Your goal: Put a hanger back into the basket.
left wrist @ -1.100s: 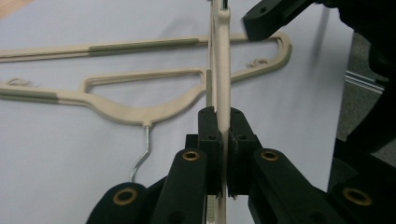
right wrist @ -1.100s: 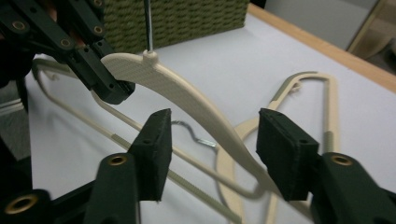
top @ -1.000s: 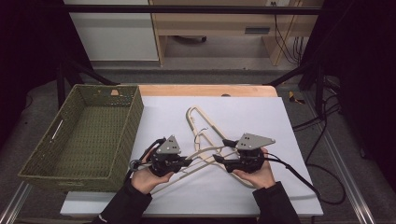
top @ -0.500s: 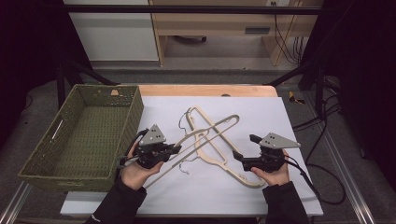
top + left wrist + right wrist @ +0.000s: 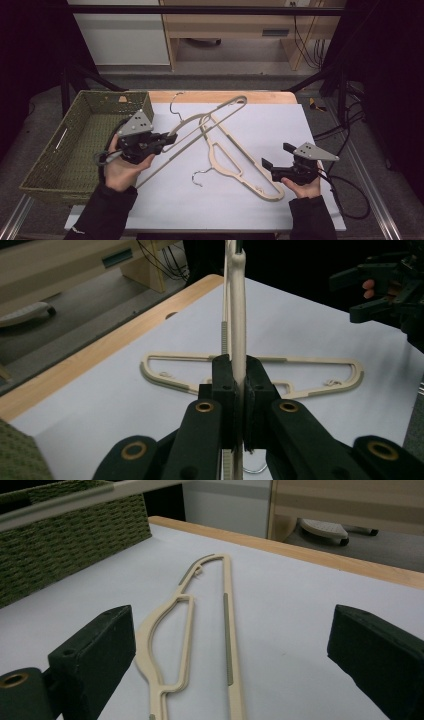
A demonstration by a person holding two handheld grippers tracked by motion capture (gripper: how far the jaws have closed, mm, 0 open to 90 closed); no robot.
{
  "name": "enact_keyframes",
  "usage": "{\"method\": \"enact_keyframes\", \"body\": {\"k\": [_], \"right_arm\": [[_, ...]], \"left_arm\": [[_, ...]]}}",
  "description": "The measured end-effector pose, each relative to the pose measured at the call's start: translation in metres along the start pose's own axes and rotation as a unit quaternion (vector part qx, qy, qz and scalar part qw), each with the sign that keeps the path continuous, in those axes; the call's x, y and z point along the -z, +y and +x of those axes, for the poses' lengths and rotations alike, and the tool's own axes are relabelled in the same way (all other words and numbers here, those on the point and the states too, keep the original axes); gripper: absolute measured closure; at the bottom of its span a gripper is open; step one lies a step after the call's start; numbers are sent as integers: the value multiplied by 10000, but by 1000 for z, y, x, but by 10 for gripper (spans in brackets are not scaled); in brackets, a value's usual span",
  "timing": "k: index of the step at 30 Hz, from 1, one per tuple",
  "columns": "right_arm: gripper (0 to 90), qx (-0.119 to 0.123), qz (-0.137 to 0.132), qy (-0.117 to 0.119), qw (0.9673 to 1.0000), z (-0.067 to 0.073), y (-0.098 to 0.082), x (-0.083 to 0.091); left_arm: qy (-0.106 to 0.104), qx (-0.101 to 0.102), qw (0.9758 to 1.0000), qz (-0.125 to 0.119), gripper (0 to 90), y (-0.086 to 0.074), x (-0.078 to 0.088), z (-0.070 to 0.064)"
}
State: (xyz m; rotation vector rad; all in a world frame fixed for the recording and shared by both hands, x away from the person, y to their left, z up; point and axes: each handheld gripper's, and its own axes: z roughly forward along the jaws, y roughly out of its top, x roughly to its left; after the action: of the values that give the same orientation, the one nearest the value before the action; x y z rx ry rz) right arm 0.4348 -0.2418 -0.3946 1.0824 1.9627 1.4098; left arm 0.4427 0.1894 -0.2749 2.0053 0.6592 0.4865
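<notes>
My left gripper (image 5: 169,139) is shut on the bar of a beige hanger (image 5: 230,106) and holds it tilted above the white sheet, its far end up. From the left gripper view the pads (image 5: 224,385) pinch that hanger (image 5: 238,335) edge-on. A second beige hanger (image 5: 240,169) lies flat on the sheet with its metal hook (image 5: 198,177) toward me. My right gripper (image 5: 274,162) stands by that hanger's near right end. Its jaws have just been opening and are wide apart, gripping nothing. In the right gripper view the flat hanger (image 5: 189,625) lies on the sheet ahead of the jaws.
A green woven basket (image 5: 75,145) sits at the left edge of the table, beside my left hand. The white sheet (image 5: 300,130) covers a wooden table top (image 5: 260,95). Cables run off the right side (image 5: 345,190).
My left gripper has risen and moved left with its hanger, lifting it off the other one. My right gripper has drawn off to the right and its jaws have spread wide.
</notes>
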Motion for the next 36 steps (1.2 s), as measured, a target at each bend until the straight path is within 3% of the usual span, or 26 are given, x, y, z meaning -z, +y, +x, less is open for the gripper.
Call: {"method": "enact_keyframes", "body": {"k": [3, 9, 13, 18, 25, 36], "right_arm": [[47, -52, -31, -34, 10000, -1, 0, 2], [37, -102, -29, -87, 9999, -3, 0, 4], [33, -94, -9, -84, 9999, -3, 0, 3], [28, -101, -9, -95, 9999, -3, 0, 4], [25, -83, -5, -69, 9999, -3, 0, 5], [23, -27, 7, -63, 10000, -5, -1, 5]], "left_arm": [[105, -43, 9999, 60, 862, 4, 14, 14], [334, 85, 9994, 30, 862, 3, 33, 45], [580, 135, 9982, 57, 862, -2, 41, 65], [740, 147, 9972, 17, 862, -9, 50, 87], [916, 262, 9954, 31, 862, -25, 65, 112], [1253, 577, 9904, -5, 862, -55, 92, 141]]}}
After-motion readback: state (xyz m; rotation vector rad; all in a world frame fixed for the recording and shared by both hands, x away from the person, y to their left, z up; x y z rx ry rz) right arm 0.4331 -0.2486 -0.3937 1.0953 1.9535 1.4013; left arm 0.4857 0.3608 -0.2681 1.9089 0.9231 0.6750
